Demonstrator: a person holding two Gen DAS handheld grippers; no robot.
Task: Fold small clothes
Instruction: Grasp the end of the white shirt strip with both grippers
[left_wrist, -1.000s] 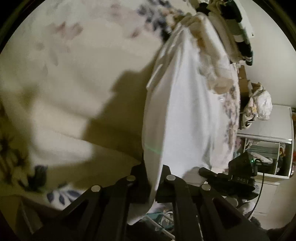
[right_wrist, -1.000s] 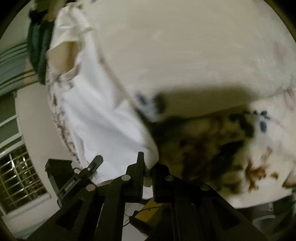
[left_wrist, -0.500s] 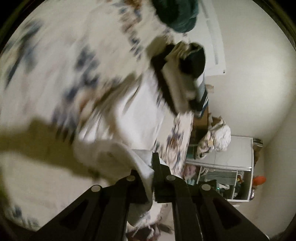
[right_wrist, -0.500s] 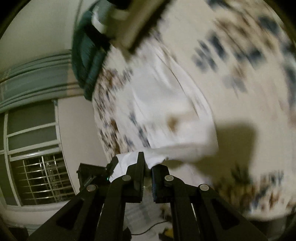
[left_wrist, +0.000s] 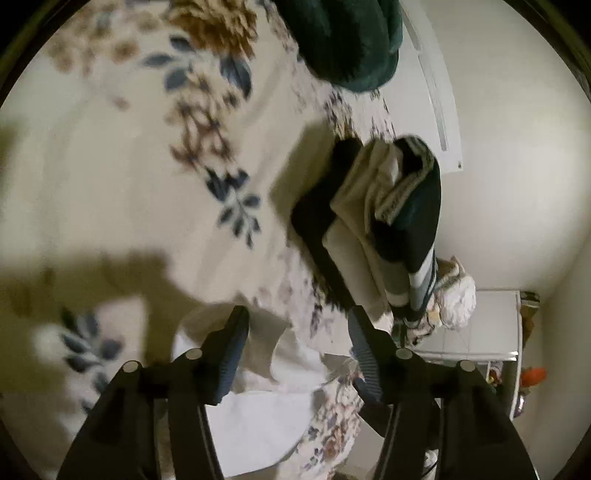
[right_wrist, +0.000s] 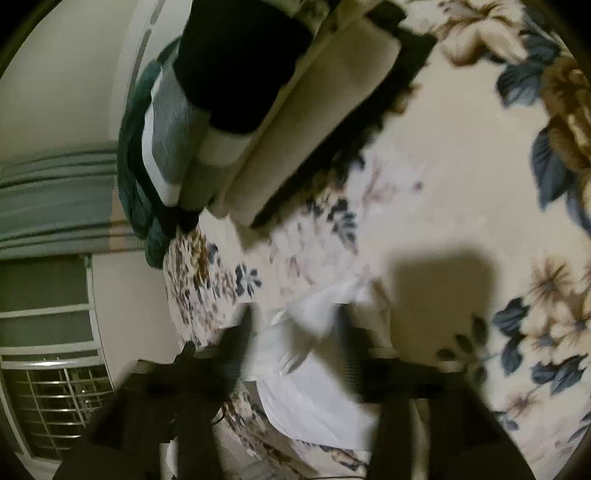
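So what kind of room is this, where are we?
Most likely a bedroom: the white garment lies on a floral bedspread, a stack of folded clothes sits farther along, and a barred window shows beside the bed.

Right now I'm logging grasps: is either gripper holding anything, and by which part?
Nothing. The left gripper and right gripper are both open, and the white garment lies loose on the bed.

A: Left gripper (left_wrist: 297, 314) — matte black angular frame, four round silver screw heads across it.

B: And blue-grey ribbed pads (left_wrist: 236, 347) lining the fingers.

A: Right gripper (right_wrist: 295, 314) is the same black build, but blurred, so its screws and pads can't be made out.
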